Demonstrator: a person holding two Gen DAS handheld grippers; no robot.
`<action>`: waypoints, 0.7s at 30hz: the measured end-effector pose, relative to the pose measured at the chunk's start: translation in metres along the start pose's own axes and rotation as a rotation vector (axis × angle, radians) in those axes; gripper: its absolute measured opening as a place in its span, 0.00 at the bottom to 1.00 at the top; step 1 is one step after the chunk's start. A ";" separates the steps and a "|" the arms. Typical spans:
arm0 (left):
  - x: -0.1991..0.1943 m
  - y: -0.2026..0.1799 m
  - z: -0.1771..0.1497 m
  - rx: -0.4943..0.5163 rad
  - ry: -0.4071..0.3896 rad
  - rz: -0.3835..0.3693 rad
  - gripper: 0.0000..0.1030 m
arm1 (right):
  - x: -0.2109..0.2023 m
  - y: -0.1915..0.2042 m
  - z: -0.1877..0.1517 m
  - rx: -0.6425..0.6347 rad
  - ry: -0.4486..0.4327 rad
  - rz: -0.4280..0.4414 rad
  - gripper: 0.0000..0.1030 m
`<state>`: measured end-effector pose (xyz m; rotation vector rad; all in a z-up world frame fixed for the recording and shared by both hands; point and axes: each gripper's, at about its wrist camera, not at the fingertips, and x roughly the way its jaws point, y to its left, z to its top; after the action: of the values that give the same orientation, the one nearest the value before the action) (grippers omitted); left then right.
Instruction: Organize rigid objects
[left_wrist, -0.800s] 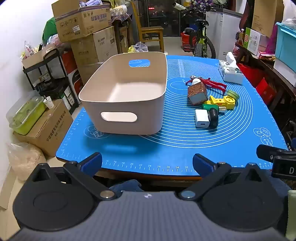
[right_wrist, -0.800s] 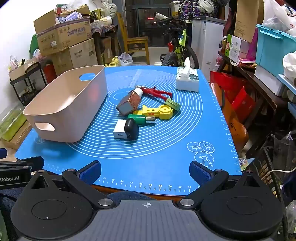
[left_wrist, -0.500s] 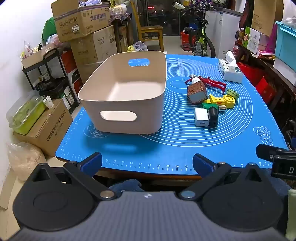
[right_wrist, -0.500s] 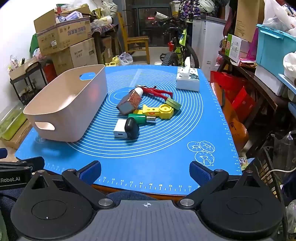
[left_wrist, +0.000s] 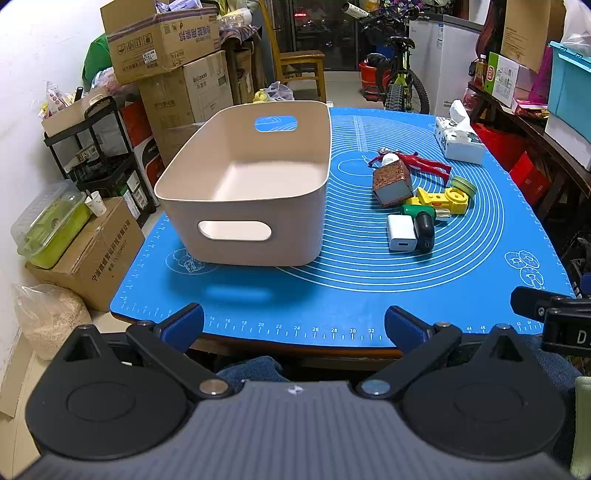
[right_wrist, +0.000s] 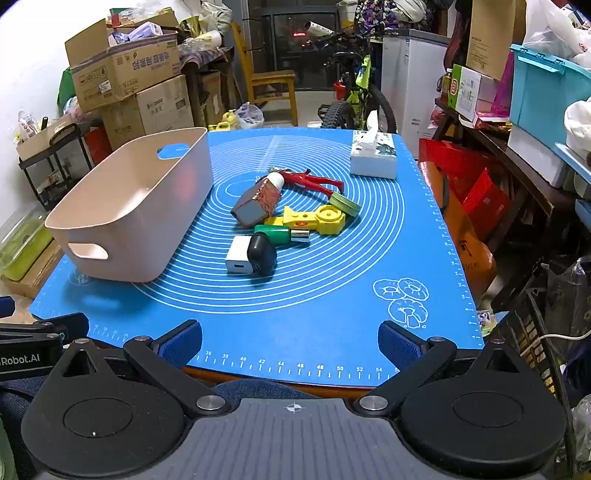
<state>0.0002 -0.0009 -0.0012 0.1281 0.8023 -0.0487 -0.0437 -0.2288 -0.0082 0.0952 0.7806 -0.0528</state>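
An empty beige bin stands on the left half of a blue mat. To its right lies a cluster of small items: a white charger, a black charger, a green plug, a yellow toy, a brown carton, a red figure and a green lid. My left gripper and right gripper both hang open over the mat's near edge, nothing between their fingers.
A tissue box sits at the mat's far right. Cardboard boxes and a black cart crowd the left; a bicycle and a chair stand behind. Shelving with a teal crate lines the right.
Both grippers have hardly moved; the views shift only slightly. Both stay open.
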 end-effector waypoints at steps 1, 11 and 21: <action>0.000 -0.002 -0.001 0.000 0.003 0.000 1.00 | 0.000 0.000 0.000 -0.001 0.000 -0.001 0.98; 0.003 -0.003 0.000 -0.001 0.007 -0.001 1.00 | -0.002 0.003 0.000 -0.007 0.000 -0.006 0.98; 0.002 -0.003 0.000 -0.001 0.007 -0.001 1.00 | -0.002 0.003 0.000 -0.007 0.001 -0.006 0.98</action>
<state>0.0015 -0.0039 -0.0033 0.1269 0.8097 -0.0490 -0.0451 -0.2262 -0.0066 0.0865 0.7818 -0.0559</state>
